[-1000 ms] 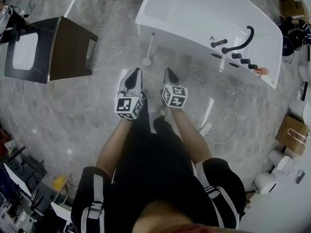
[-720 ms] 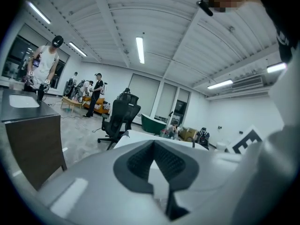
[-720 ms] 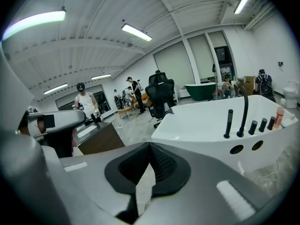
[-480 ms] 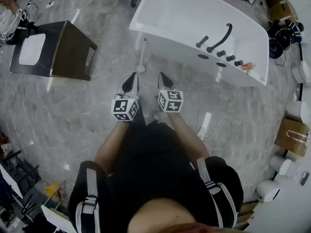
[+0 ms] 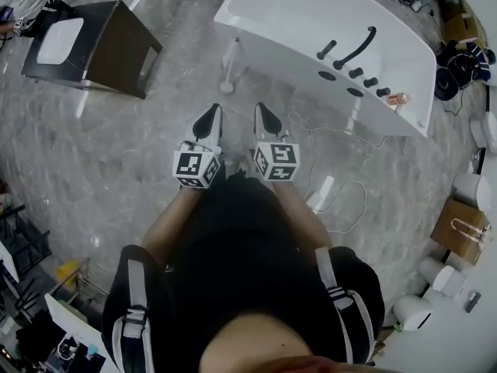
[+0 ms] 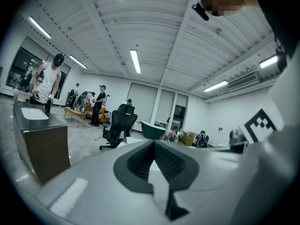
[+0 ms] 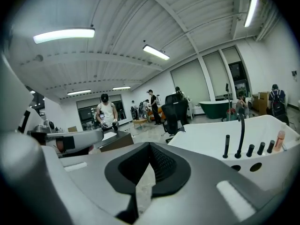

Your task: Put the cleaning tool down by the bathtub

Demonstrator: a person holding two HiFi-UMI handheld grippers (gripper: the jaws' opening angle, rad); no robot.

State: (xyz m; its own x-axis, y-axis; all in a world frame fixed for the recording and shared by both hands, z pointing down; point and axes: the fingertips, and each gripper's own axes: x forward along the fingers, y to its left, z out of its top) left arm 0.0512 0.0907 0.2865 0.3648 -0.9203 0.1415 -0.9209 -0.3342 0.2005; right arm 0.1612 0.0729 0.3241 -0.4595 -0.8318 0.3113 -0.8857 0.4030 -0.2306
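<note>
Two grippers held side by side in front of the person, who stands on grey marble-pattern floor (image 5: 93,169).

Left gripper (image 5: 213,113): jaws closed pad to pad, nothing between them; the left gripper view confirms this, dark ribbed pads (image 6: 140,161) meeting at the tip. Marker cube (image 5: 194,168) faces up toward the head camera.

Right gripper (image 5: 262,113): also fully closed and empty. In its own view the pads (image 7: 161,165) meet with only floor visible through the notch behind them.

Cleaning tool (image 5: 231,67): white, slim handle with a round base. It stands on the floor, propped against the near wall of the bathtub (image 5: 295,22), toward the tub's left end. It is ahead of both grippers and clear of them; neither touches it.

Bathtub is white and freestanding. A curved black faucet (image 5: 357,47) and a row of black knobs sit on its right-hand deck, with a small pinkish bottle (image 5: 401,98) at the far corner.

Dark cabinet (image 5: 116,53) with a white basin (image 5: 60,40) stands to the left, well apart from the tub. White cable (image 5: 342,200) and power strip (image 5: 320,193) lie on the floor right of the person.

Both gripper views show an open room beyond, with a black office chair (image 7: 174,111) and several people in the background.
</note>
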